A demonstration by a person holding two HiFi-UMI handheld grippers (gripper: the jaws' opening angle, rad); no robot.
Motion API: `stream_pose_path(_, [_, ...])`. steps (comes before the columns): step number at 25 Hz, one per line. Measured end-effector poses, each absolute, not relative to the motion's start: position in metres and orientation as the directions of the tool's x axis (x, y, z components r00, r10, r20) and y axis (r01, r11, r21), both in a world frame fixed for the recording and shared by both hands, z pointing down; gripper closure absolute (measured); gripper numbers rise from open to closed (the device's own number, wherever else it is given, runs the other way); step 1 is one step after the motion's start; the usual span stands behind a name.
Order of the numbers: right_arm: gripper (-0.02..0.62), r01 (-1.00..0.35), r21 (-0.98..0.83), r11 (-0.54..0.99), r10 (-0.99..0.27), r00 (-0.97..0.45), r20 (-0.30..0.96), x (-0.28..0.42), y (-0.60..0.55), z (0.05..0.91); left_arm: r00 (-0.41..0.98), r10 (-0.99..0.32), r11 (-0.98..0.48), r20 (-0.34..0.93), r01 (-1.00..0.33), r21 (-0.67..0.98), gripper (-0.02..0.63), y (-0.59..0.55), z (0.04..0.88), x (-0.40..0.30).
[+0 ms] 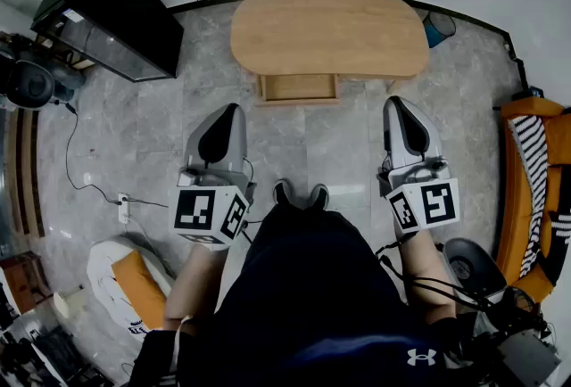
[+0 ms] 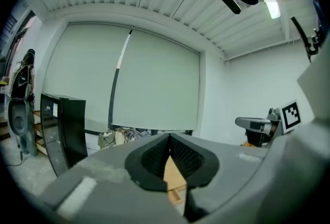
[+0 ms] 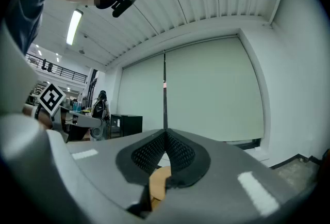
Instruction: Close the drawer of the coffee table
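An oval wooden coffee table [image 1: 330, 30] stands on the grey tiled floor ahead of me. Its drawer [image 1: 299, 88] sticks out from the near side, toward me. My left gripper [image 1: 234, 111] is held well short of the table, below and left of the drawer, jaws shut and empty. My right gripper [image 1: 396, 102] hangs to the right of the drawer, just short of the table's near edge, also shut on nothing. In the left gripper view the shut jaws [image 2: 169, 139] meet, with the table's wood [image 2: 172, 175] showing beneath them. The right gripper view shows its shut jaws [image 3: 165, 134] over a sliver of the tabletop [image 3: 157, 184].
A black cabinet [image 1: 111, 11] stands at the far left. An orange seat [image 1: 528, 189] lines the right side. A power strip [image 1: 123, 209] with its cable lies on the floor at left. A blue bin [image 1: 438, 27] sits beyond the table's right end. The person's shoes [image 1: 300, 193] are between the grippers.
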State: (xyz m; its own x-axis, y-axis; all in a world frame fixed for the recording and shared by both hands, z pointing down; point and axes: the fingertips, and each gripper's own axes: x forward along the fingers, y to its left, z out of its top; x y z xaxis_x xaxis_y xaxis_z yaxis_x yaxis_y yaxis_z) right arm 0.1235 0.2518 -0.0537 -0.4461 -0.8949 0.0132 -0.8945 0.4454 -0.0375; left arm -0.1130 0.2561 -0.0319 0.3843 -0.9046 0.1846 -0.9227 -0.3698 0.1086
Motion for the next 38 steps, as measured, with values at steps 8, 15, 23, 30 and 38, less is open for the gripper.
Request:
stream_pose_path(8, [0.595, -0.903, -0.044, 0.427, -0.903, -0.429, 0.030, 0.126, 0.249, -0.048, 0.385, -0.903, -0.368, 0.190, -0.922, 0.119, 0.603, 0.254, -0.027, -0.114])
stream_pose_path(15, [0.594, -0.917, -0.082, 0.391, -0.917, -0.396, 0.046, 0.123, 0.244, -0.040, 0.402, -0.895, -0.384, 0.195, -0.915, 0.126, 0.603, 0.247, -0.022, -0.127])
stream_pose_path(23, [0.594, -0.931, -0.067, 0.359, -0.929, -0.363, 0.072, 0.102, 0.243, -0.032, 0.430, -0.883, -0.409, 0.189, -0.901, 0.142, 0.603, 0.240, -0.012, -0.150])
stream_pose_path(30, [0.594, -0.933, -0.064, 0.355, -0.926, -0.360, 0.113, 0.084, 0.246, -0.019, 0.436, -0.872, -0.406, 0.224, -0.898, 0.168, 0.604, 0.233, 0.005, -0.168])
stream_pose_path(38, [0.594, -0.940, -0.114, 0.322, -0.926, -0.338, 0.167, 0.109, 0.226, 0.018, 0.457, -0.842, -0.421, 0.287, -0.889, 0.180, 0.604, 0.209, 0.037, -0.140])
